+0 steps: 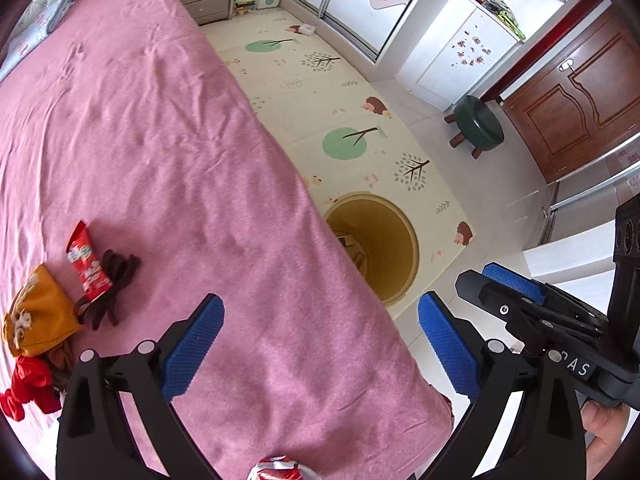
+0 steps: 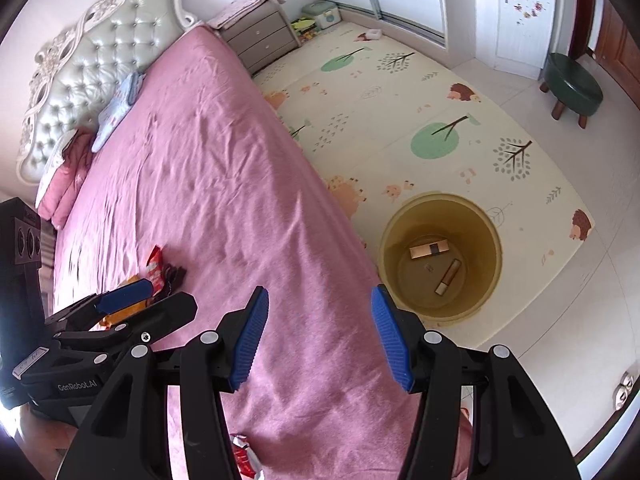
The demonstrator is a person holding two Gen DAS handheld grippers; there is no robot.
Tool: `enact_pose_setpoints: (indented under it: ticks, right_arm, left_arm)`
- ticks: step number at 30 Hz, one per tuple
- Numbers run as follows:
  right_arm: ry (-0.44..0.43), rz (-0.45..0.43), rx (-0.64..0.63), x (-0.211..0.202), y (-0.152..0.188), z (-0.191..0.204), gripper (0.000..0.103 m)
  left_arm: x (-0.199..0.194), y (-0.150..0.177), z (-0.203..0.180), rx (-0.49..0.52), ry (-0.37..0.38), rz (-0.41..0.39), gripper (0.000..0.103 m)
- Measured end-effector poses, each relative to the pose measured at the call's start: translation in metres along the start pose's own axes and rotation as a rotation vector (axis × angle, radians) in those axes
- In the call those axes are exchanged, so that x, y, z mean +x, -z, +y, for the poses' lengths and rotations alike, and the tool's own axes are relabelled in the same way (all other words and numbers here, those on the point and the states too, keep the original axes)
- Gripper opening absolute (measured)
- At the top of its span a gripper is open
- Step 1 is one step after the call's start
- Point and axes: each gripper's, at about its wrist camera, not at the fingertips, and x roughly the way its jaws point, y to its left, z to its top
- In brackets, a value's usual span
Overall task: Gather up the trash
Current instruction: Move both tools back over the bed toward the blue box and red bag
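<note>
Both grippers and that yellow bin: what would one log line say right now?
left gripper: open, empty | right gripper: open, empty | bin: on floor, two small items inside | red wrapper: on bed

Both views are taken from above the foot of the pink bed [image 1: 160, 140], steeply downward and toward the headboard [image 2: 92, 64]. The left wrist view is set nearer the bedspread; the right wrist view is placed closer to the bed's edge. The yellow bin [image 2: 440, 256], play mat [image 1: 320, 80] and green stool [image 1: 478, 122] are shared.
</note>
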Motion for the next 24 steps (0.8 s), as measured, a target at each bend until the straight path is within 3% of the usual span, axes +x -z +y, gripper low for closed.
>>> enact_pose_setpoints:
  ticks: [5,12,24]
  right_arm:
    - [-0.054,0.072,-0.132,0.020,0.026,0.068,0.053]
    - [-0.137,0.170,-0.317,0.054,0.062,0.162,0.053]
    - [-0.190,0.289,-0.637,0.113,0.118,0.298,0.053]
  left_arm:
    - [-0.037,0.046,0.055,-0.077,-0.079,-0.022,0.097]
    - [-0.078,0.112,0.144,-0.272,-0.161,-0.041,0.097]
    - [-0.108,0.209,0.272,-0.689,-0.277,-0.088,0.097]
